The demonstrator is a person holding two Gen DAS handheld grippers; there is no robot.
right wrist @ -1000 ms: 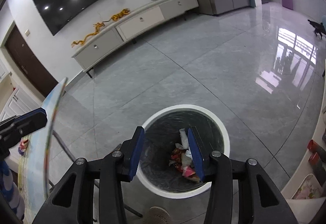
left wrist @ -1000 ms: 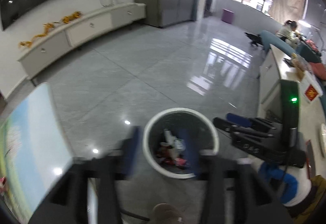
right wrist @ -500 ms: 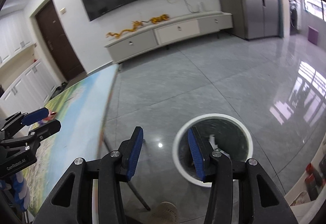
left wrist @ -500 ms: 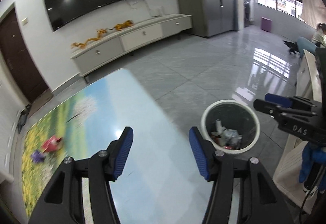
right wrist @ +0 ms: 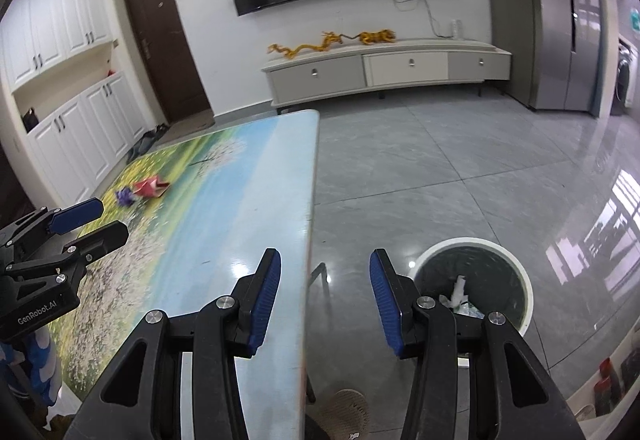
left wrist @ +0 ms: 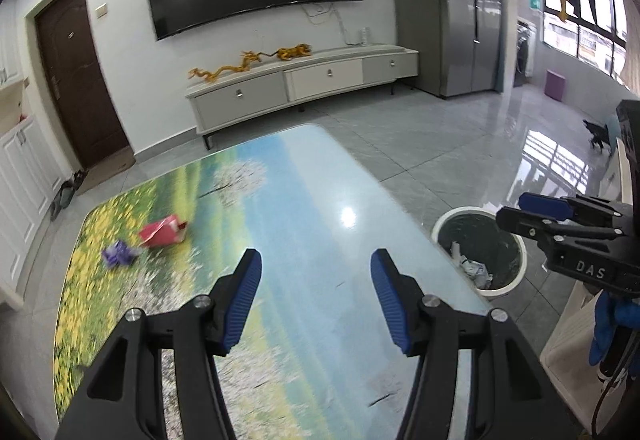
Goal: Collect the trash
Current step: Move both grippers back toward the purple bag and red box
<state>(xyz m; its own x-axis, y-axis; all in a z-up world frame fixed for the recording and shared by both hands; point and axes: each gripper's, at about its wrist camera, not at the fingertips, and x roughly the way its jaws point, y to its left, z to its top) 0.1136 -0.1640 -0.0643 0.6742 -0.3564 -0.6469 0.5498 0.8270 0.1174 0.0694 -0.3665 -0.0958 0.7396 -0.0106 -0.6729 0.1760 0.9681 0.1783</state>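
A red paper scrap [left wrist: 163, 234] and a purple crumpled wrapper [left wrist: 117, 254] lie on the far left part of the landscape-printed table [left wrist: 304, 199]; both also show in the right wrist view, red scrap [right wrist: 150, 188] and purple wrapper [right wrist: 125, 196]. My left gripper [left wrist: 316, 294] is open and empty above the table's near half. My right gripper [right wrist: 325, 294] is open and empty over the table's right edge. A white-rimmed trash bin [right wrist: 474, 284] with crumpled trash inside stands on the floor right of the table, also seen in the left wrist view [left wrist: 480, 252].
The table's right edge [right wrist: 310, 240] runs between my right gripper's fingers. A low TV cabinet [right wrist: 384, 69] stands against the far wall under a large screen. White cupboards [right wrist: 76, 131] line the left wall. A cluttered counter [right wrist: 612, 384] is at the right.
Both grippers have swung up and left from above the trash bin to over the table. The bin now sits to the right. Both stay open and empty.
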